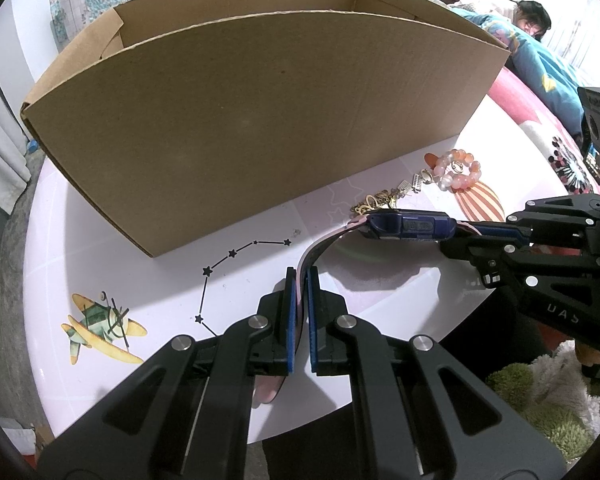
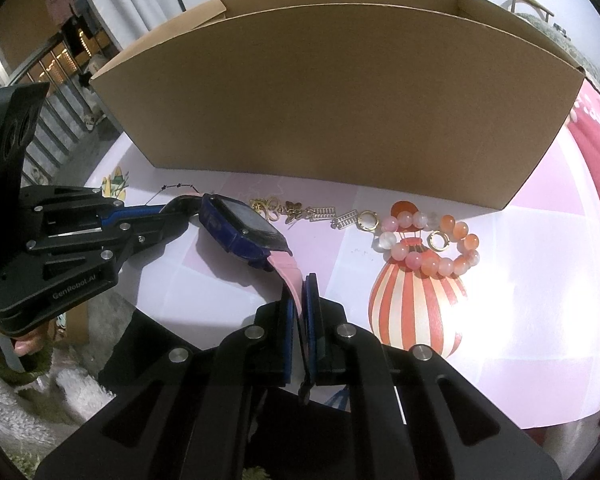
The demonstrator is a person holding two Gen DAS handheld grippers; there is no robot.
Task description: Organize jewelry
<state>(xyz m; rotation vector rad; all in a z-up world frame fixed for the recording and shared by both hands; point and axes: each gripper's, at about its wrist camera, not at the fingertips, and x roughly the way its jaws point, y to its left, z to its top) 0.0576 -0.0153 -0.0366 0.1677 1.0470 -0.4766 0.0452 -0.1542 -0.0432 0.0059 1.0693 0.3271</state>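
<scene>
The left gripper was clamped on one pink strap end of the watch, and the right gripper was clamped on the other strap, so the blue watch hung between them just above the desk. Beyond it on the desk lay gold charms, hoop earrings and a pink bead bracelet. Behind these stood an open cardboard box.
</scene>
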